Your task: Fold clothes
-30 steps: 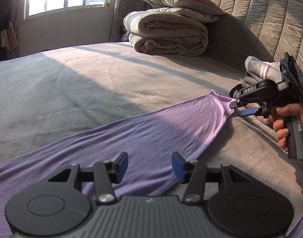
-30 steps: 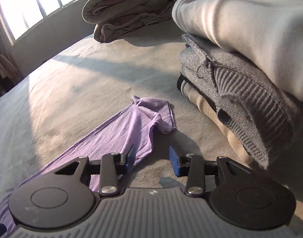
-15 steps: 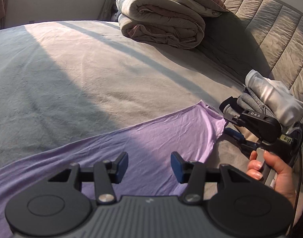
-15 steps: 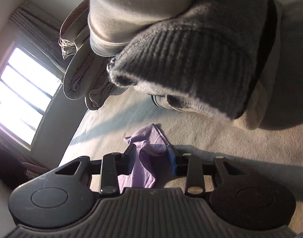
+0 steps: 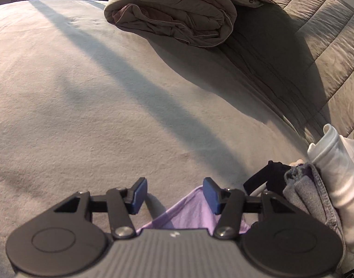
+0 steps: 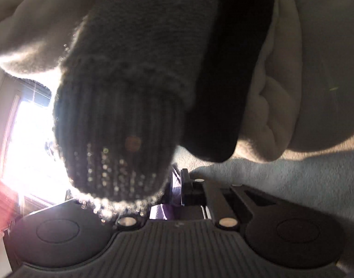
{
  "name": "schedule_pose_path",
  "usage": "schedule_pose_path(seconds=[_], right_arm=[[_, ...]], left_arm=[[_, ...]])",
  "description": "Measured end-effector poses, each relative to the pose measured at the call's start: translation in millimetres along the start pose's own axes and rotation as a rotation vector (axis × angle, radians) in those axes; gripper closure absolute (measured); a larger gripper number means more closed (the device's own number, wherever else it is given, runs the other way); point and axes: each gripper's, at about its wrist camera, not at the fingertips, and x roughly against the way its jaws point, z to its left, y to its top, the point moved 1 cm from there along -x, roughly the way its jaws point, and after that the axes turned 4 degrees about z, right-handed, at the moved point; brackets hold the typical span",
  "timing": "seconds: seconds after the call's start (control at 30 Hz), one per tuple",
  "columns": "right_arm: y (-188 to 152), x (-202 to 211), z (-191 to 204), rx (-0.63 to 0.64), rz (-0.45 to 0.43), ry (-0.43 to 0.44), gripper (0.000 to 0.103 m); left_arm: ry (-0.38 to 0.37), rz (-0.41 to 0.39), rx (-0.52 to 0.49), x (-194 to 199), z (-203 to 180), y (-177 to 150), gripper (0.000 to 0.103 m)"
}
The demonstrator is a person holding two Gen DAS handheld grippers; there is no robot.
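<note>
A purple garment (image 5: 190, 213) lies on the bed, its pointed corner just under my left gripper (image 5: 174, 185). That gripper's jaws are opening; the corner sits between them beside the right pad, and neither pad presses on it. In the right wrist view my right gripper (image 6: 177, 183) is low on the bed with its jaws closing, nearly together, and a fold of the purple garment (image 6: 158, 210) pinched between them. A grey knit sweater (image 6: 121, 115) from the folded stack hangs right in front of that camera and hides most of the scene.
A stack of folded clothes (image 5: 315, 192), with a white piece (image 5: 334, 162) on top, stands at the right by the quilted headboard (image 5: 327, 34). A rolled duvet (image 5: 177, 11) lies at the back of the grey bed (image 5: 107, 92). A bright window (image 6: 26, 139) glares at left.
My left gripper has swept right along the purple garment to its corner by the stack. My right gripper has rolled, dropped under the stack's edge and closed on the purple cloth.
</note>
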Motion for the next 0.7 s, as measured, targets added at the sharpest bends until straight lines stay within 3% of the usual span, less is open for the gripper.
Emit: schedule_pose_path(seconds=[0.23, 0.43, 0.6, 0.7], right_arm=[[-23.2, 9.4, 26.6, 0.155, -0.046, -0.105, 0.095], [-35.5, 17.1, 37.3, 0.178, -0.076, -0.129, 0.091], [-44.9, 17.8, 50.2, 0.236, -0.075, -0.124, 0.075], [-51.4, 18.2, 57.8, 0.27, -0.079, -0.125, 0.073]], left_arm=[[-0.062, 0.083, -0.209, -26.1, -39.8, 16.7, 0.049], [0.021, 0.101, -0.477, -32.1, -66.6, -7.9, 0.049], [0.035, 0.08, -0.513, -19.8, -55.1, -21.0, 0.049], [0.036, 0.074, -0.531, -13.2, -46.2, -25.2, 0.049]])
